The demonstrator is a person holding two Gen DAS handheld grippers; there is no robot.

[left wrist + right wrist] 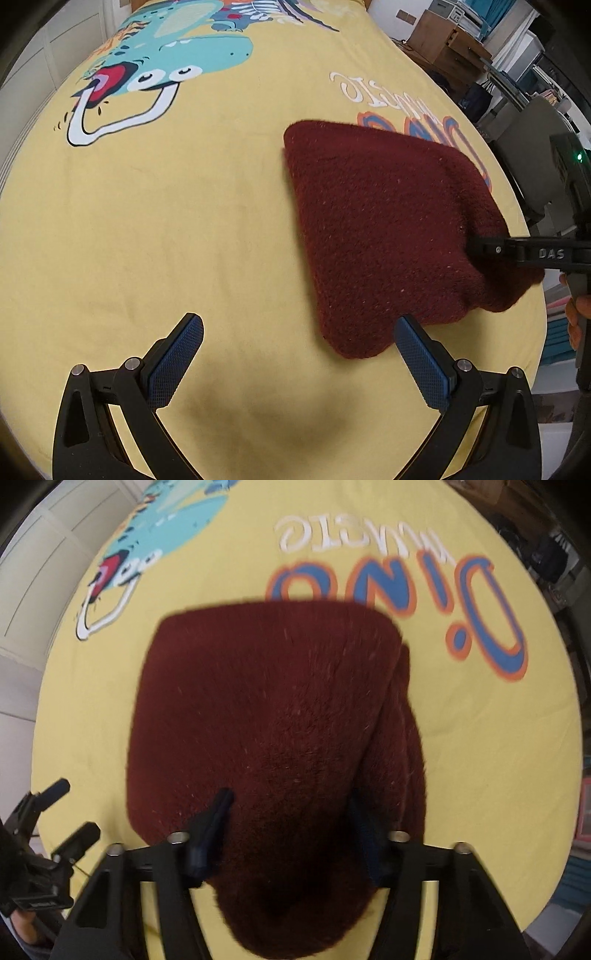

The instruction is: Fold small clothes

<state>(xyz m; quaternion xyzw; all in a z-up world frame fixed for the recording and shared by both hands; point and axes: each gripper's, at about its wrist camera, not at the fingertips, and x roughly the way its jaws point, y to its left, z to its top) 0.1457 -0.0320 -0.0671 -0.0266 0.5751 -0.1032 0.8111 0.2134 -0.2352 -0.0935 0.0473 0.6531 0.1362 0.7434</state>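
- Red knit garment lies doubled on the yellow bed sheet; folding looks partly done.
- Right gripper jaws clamp its near edge.
- Left gripper jaws apart, empty.

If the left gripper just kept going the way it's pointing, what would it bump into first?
Most likely the bare yellow blanket. The open left gripper points steeply down at it; the dark red garment lies just off to one side.

Fleece garment is motion-blurred; its near end hides the right pad.
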